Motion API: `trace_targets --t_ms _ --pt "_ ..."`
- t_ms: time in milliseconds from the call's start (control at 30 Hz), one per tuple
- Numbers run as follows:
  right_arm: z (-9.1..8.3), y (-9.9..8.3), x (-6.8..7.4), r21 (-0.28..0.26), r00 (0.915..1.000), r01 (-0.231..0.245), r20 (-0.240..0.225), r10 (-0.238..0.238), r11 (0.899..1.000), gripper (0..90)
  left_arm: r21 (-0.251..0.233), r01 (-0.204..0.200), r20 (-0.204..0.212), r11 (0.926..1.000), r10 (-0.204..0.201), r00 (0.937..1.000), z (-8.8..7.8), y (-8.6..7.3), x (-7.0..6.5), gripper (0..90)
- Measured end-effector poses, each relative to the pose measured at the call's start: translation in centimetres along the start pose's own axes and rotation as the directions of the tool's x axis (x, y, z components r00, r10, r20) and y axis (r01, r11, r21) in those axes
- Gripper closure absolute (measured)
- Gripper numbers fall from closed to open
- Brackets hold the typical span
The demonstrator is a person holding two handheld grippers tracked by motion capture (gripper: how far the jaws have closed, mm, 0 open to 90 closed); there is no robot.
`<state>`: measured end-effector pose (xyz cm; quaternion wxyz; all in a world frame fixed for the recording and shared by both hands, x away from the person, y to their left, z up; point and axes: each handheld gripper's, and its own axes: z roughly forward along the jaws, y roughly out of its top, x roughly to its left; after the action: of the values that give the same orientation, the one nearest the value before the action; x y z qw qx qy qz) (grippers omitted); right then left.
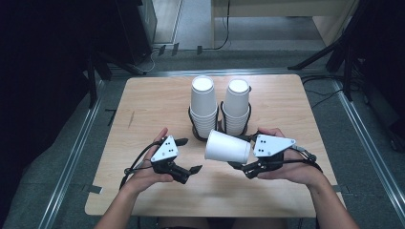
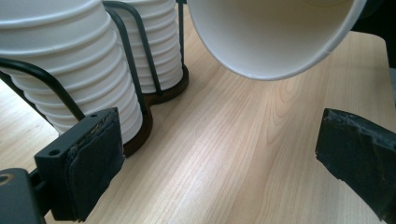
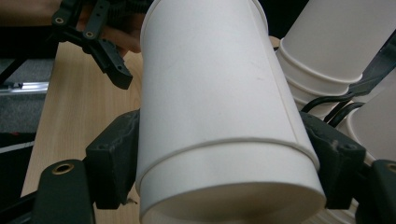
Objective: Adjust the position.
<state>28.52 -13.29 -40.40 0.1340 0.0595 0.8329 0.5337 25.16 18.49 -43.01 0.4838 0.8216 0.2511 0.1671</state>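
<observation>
right gripper [image 1: 239,164]: clamped on paper cup [image 1: 228,147] | left gripper [image 1: 188,155]: jaws apart, empty

No legible text, label, brand, number or sign anywhere. Plain white, unprinted paper cup [image 1: 228,147], likewise the stacked cups [image 1: 204,105] in the wire holder. Bare wood grain on the table [image 1: 143,109]. Blank grey plates on the grippers, marked by small dark dots only, no lettering.
</observation>
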Motion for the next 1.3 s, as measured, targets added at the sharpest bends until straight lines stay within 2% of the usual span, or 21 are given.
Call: trace_targets --t_ms 300,500,933,1067,1300 --pt "0.3 -0.7 0.2 -0.052 0.9989 -0.039 0.025 0.040 0.998 22.9 -0.038 0.026 -0.011 0.9989 -0.026 0.9996 -0.1 -0.2 -0.2 1.2" --pt "0.4 -1.1 0.3 -0.100 0.9965 -0.075 0.029 0.078 0.992 22.8 -0.057 0.033 -0.015 0.9978 -0.034 0.9993 -0.1 -0.1 -0.5 1.2" --pt "0.9 -1.8 0.8 -0.192 0.9926 -0.107 0.036 0.116 0.976 22.8 -0.080 0.054 0.006 0.9954 -0.053 0.9986 0.4 0.3 -0.9 1.2" --pt "1.0 -2.0 0.9 -0.201 0.9922 -0.109 0.037 0.119 0.973 22.8 -0.088 0.060 0.012 0.9943 -0.059 0.9982 0.6 0.4 -1.0 1.1" --pt "0.9 -2.5 1.1 -0.235 0.9906 -0.122 0.033 0.133 0.964 22.8 -0.120 0.082 0.046 0.9894 -0.077 0.9960 0.8 0.6 -1.2 1.1"
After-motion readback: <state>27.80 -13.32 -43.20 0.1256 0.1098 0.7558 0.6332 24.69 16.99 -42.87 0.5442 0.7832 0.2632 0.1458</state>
